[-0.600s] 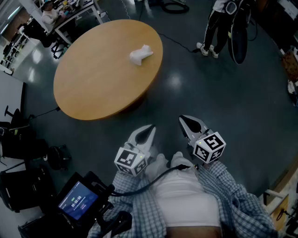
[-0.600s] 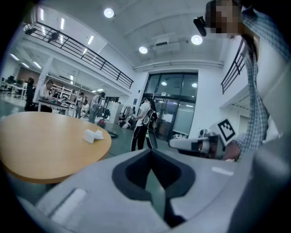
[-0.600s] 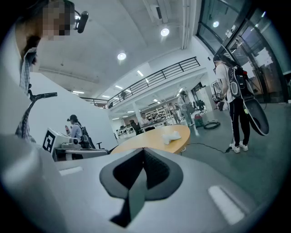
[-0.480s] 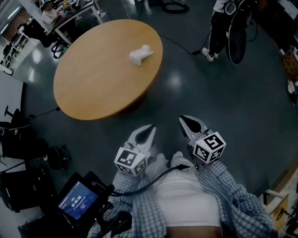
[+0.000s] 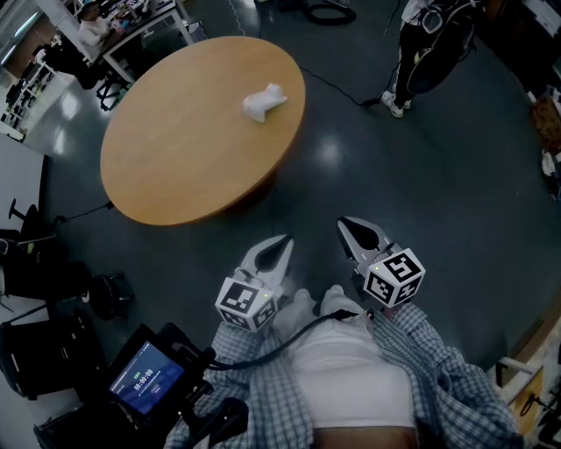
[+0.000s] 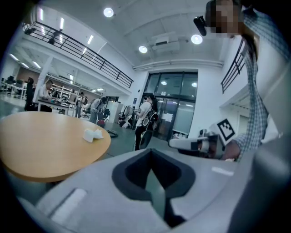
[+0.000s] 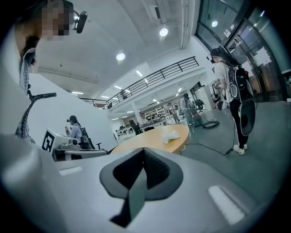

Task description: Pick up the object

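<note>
A crumpled white object [image 5: 265,103] lies on the far right part of a round wooden table [image 5: 184,149]. Both grippers hang close to my body over the dark floor, well short of the table. My left gripper [image 5: 280,247] is shut with nothing in it, and so is my right gripper [image 5: 354,231]. In the left gripper view the white object [image 6: 93,134] sits on the table [image 6: 41,145] at left, beyond the shut left gripper [image 6: 153,175]. In the right gripper view the white object [image 7: 171,135] rests on the table [image 7: 145,141] straight ahead of the shut right gripper [image 7: 138,182].
A person with a backpack [image 5: 419,44] stands on the floor beyond the table's right side. A cable [image 5: 342,83] runs across the floor near them. A device with a lit screen [image 5: 145,379] sits at my lower left, beside dark chairs [image 5: 35,263]. Desks [image 5: 131,26] stand behind the table.
The person with the backpack has shifted at the top right. Both grippers and the white object stay where they were.
</note>
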Action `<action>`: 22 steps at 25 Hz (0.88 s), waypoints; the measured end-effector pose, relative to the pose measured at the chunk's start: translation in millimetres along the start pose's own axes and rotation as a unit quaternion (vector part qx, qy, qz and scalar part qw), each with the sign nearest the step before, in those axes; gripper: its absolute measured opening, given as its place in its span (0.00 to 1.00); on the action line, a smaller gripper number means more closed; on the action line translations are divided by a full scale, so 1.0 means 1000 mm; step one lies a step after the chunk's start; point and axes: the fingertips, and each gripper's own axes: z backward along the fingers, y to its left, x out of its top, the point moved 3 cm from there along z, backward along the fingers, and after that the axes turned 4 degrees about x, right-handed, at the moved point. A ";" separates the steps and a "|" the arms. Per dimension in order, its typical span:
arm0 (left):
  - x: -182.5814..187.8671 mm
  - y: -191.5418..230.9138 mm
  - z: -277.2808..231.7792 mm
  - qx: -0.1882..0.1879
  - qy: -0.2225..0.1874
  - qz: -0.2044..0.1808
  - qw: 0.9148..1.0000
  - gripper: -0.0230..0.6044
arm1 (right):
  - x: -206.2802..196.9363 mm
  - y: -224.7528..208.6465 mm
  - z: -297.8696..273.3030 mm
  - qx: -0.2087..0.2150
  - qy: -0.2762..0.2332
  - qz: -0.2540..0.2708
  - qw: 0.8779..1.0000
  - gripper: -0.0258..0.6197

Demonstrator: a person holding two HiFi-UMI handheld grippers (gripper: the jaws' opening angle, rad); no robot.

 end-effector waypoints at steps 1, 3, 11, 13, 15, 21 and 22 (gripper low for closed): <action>0.000 0.000 0.000 0.001 0.000 0.000 1.000 0.03 | 0.000 -0.001 0.000 -0.001 0.000 -0.002 1.000 0.04; 0.001 0.000 -0.001 0.002 -0.001 0.001 1.000 0.03 | 0.001 -0.003 0.000 -0.003 0.001 -0.005 1.000 0.04; 0.006 -0.002 -0.003 0.025 -0.011 -0.002 1.000 0.03 | 0.003 -0.010 0.005 0.010 0.007 -0.003 1.000 0.04; -0.002 -0.016 -0.007 0.028 -0.015 -0.007 0.999 0.03 | -0.003 -0.017 0.018 0.015 0.002 -0.002 1.000 0.04; -0.012 -0.030 -0.013 0.031 -0.015 -0.015 0.999 0.03 | -0.008 -0.029 0.030 0.020 -0.004 -0.002 1.000 0.04; -0.014 -0.043 -0.022 0.048 -0.022 -0.009 0.999 0.03 | -0.006 -0.045 0.040 0.028 0.000 -0.004 1.000 0.04; -0.012 -0.043 -0.023 0.051 -0.025 -0.007 0.998 0.03 | -0.004 -0.046 0.038 0.032 0.004 -0.004 0.999 0.04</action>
